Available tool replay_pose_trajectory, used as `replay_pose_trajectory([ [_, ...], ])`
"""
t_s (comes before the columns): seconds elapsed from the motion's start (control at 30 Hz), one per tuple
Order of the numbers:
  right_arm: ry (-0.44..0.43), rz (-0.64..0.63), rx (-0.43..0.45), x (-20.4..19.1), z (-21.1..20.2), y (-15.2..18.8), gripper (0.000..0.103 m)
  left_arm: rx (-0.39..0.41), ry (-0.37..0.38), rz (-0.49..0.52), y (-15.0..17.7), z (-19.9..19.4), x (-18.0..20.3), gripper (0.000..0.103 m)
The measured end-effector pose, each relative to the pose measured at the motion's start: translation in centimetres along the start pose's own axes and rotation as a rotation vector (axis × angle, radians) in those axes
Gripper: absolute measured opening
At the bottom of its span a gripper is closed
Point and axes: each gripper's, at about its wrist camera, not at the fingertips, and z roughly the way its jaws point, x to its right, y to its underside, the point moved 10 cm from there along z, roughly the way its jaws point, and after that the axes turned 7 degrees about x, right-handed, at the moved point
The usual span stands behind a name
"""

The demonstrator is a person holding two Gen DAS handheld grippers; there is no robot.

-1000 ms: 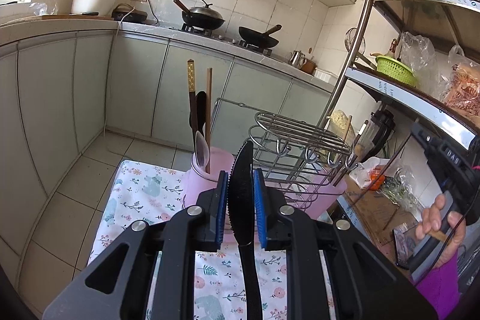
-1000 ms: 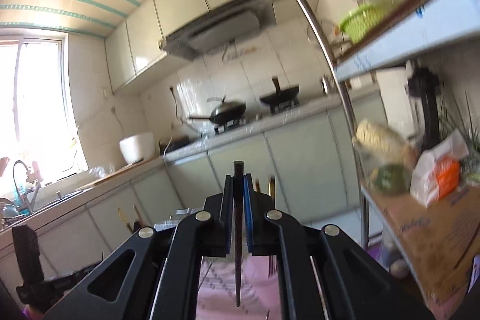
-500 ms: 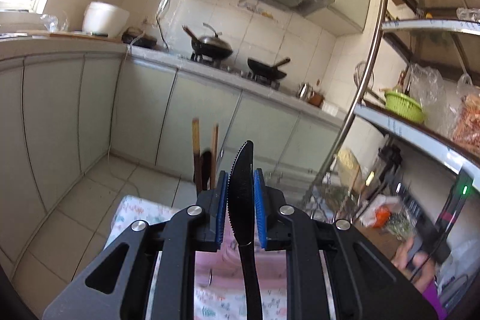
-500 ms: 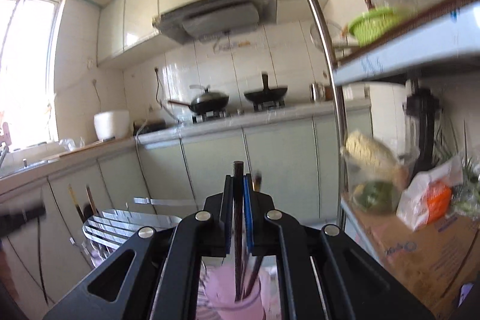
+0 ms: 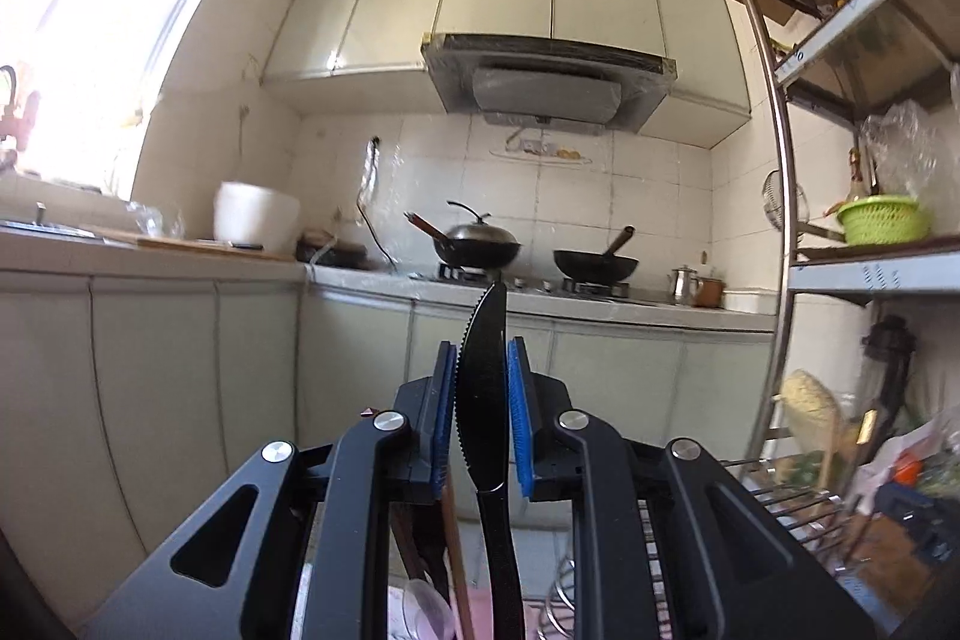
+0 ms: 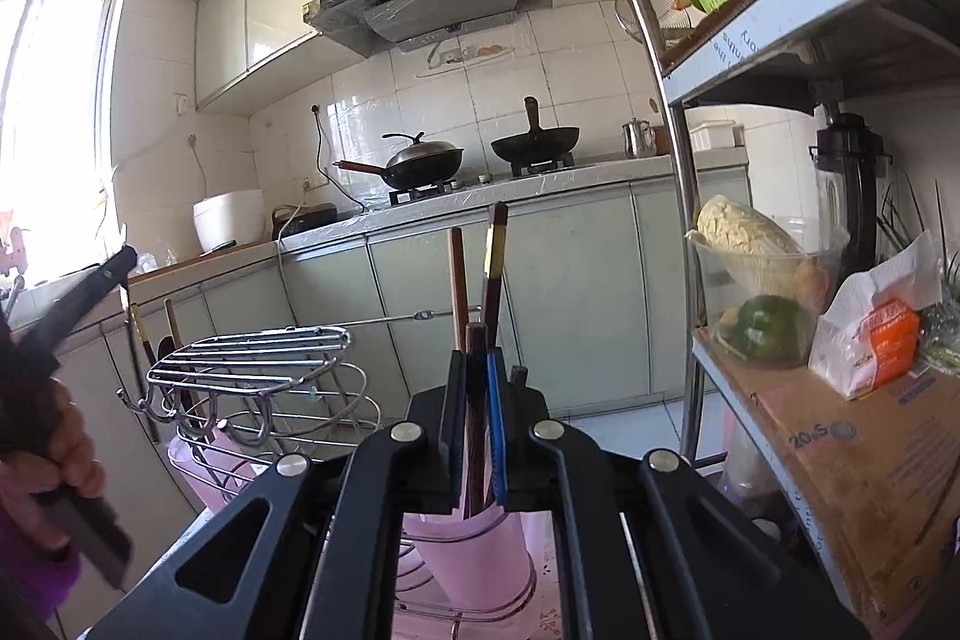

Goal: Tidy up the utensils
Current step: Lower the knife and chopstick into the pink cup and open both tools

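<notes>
My left gripper (image 5: 480,388) is shut on a black plastic knife (image 5: 482,388), held upright with its serrated blade pointing up. Below it I see the rim of a pink cup (image 5: 420,610) with dark utensil handles. My right gripper (image 6: 477,388) is shut on a dark brown chopstick (image 6: 475,400), whose lower end goes into a pink holder cup (image 6: 474,550). Two more chopsticks (image 6: 459,280) stand in that cup. The left gripper's body (image 6: 66,304) shows at the left edge of the right wrist view.
A chrome wire dish rack (image 6: 252,364) stands left of the pink cup, with a second pink cup (image 6: 198,472) behind it. A metal shelf (image 6: 810,400) with food and a cardboard box is at the right. Kitchen counter (image 5: 540,298) with woks is behind.
My left gripper has tilted upward with the knife, so the table has dropped out of its view. My right gripper has lowered toward the pink cup with the chopstick.
</notes>
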Motion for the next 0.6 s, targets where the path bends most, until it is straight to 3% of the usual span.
replay_pose_trajectory([
  [0.23,-0.002,0.01,-0.01,0.2,0.5,0.6,0.006,0.026,-0.033,0.031,1.9,1.4,0.0,0.016],
  [0.6,0.005,-0.002,-0.039,-0.1,0.8,1.9,0.006,-0.04,0.007,0.01,4.3,-0.2,-0.4,0.016],
])
